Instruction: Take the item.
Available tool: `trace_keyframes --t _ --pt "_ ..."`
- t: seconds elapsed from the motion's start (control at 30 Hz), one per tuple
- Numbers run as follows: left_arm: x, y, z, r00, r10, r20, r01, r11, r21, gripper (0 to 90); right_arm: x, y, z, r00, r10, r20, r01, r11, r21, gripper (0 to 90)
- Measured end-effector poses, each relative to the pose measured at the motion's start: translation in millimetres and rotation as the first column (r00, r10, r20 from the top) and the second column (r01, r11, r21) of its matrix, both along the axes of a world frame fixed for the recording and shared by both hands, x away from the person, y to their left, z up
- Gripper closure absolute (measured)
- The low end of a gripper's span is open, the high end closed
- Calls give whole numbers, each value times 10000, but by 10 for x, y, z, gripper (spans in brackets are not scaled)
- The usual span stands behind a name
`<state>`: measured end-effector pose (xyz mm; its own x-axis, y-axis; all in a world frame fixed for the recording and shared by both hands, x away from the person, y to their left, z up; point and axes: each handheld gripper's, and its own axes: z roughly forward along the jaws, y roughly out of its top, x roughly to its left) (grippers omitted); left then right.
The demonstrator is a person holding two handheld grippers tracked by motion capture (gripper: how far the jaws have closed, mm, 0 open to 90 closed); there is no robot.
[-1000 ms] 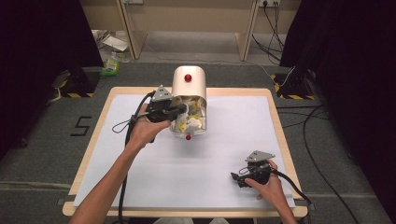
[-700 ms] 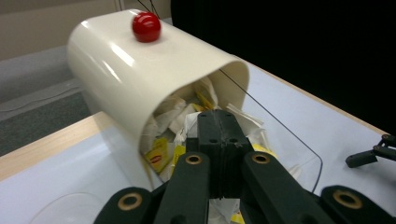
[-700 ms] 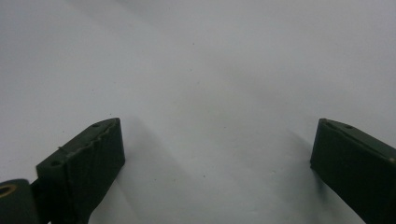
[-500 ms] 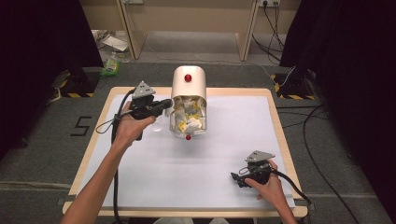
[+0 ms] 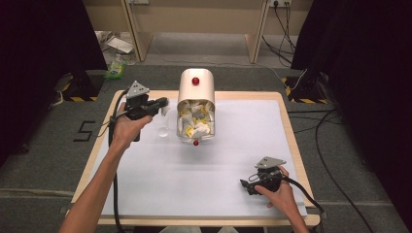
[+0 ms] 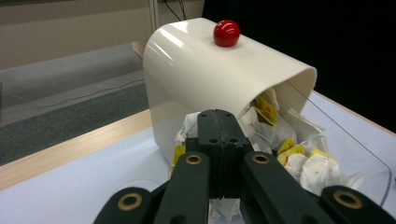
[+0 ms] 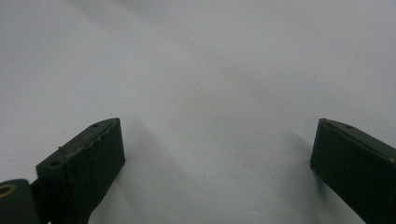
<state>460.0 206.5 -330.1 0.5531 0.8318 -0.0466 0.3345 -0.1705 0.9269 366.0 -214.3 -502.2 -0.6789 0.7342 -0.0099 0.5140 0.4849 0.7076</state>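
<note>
Left side first: the left tongs [image 5: 163, 104] sit at about 10 o'clock on the table [image 5: 233, 94], held up off the white sheet [image 5: 194, 194]. In the left gripper view the left tongs [image 6: 219, 123] have their jaws pressed flat together with no gap. A pale, half see-through packet [image 5: 163, 127] hangs right under the tips, and a bit of white pokes out below them. My guess is they've got it pinched by its top edge, though the pinch itself is hard to make out.

Middle: the cream bin [image 5: 196, 87] with the red knob [image 5: 195, 81] sits at 12 o'clock. Its long axis runs 12 to 6, and the open, clear-fronted end faces 6 o'clock, towards the person. It's stuffed with yellow and white sachets [image 5: 196, 121]. From the left tongs the bin is just beside them at 3 o'clock, apart and not touching. In the left gripper view the bin [image 6: 210, 70] is straight ahead past the tips, so that hand is clearly the nearer one for anything to do with it.

Right: the right tongs [image 5: 245, 185] are way off at about 4 o'clock, low near the sheet and aimed towards 9. In the right gripper view the right tongs [image 7: 217, 154] are spread wide with nothing between the jaws, just bare white sheet.

So whatever's next, I reckon it hinges on the left hand and that hanging packet, probably a clear spot on the sheet.
</note>
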Motion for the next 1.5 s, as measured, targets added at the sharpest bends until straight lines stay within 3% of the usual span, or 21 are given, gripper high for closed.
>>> trace_keyframes --t 0.43,0.83,1.5 --pt "184 26 -114 9994 274 216 -271 9995 -147 895 0 0 0 10000 -1 3 1 10000 1 36" --pt "357 64 -311 9979 642 -25 -642 9979 -13 894 -1 0 0 10000 -3 3 3 10000 2 36" --pt "397 210 -652 9941 1012 -396 -1013 9949 0 893 -2 -1 4 10000 -6 -6 6 10000 -19 36"
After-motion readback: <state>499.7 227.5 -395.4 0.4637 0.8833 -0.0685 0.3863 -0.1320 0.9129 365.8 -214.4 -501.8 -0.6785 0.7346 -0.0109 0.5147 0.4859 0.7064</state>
